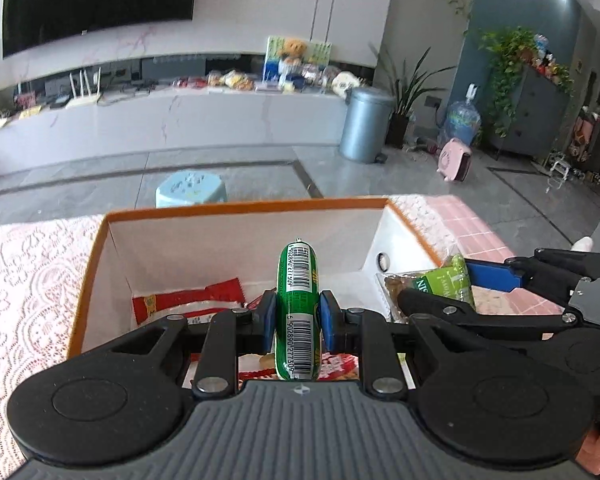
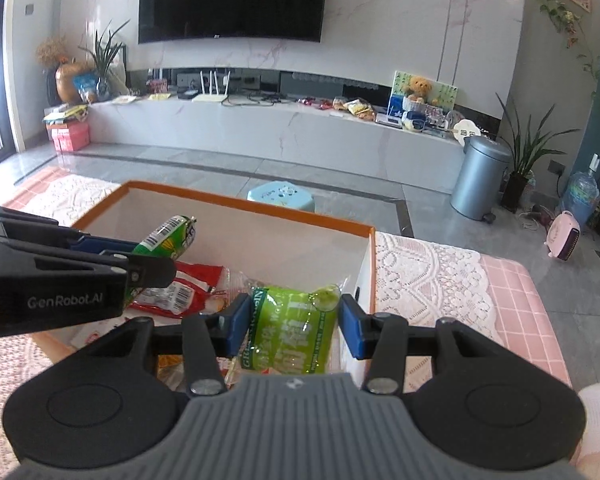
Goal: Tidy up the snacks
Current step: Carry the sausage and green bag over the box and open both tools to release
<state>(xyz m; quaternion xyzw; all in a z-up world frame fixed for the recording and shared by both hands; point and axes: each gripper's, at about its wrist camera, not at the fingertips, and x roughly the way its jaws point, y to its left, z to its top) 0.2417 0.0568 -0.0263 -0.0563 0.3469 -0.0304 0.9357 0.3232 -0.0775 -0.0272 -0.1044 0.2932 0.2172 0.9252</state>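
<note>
Left gripper (image 1: 296, 316) is clamped on a green sausage stick (image 1: 298, 308), blue pads squeezing its middle, the stick standing lengthwise out ahead of the jaws. Right gripper (image 2: 290, 324) has a light-green snack packet (image 2: 288, 328) between its pads; the left pad presses the wrapper, the right pad looks barely touching the crinkled edge, so that hold seems the softer one.

Just ahead of and below both tools sits the orange-rimmed box (image 1: 236, 210), white inside, with a red snack packet (image 1: 188, 304) lying on its floor beneath the left gripper. The right gripper hangs near the box's right wall, beside the left one.

Beyond that, a lace cloth (image 2: 424, 276) over the pink table.

To finish this drop well, I'd say: bring each tool down well inside the walls before letting go, lay the sausage flat beside the red packet rather than on end, and keep the green packet clear of the right wall so it doesn't catch on the rim.
</note>
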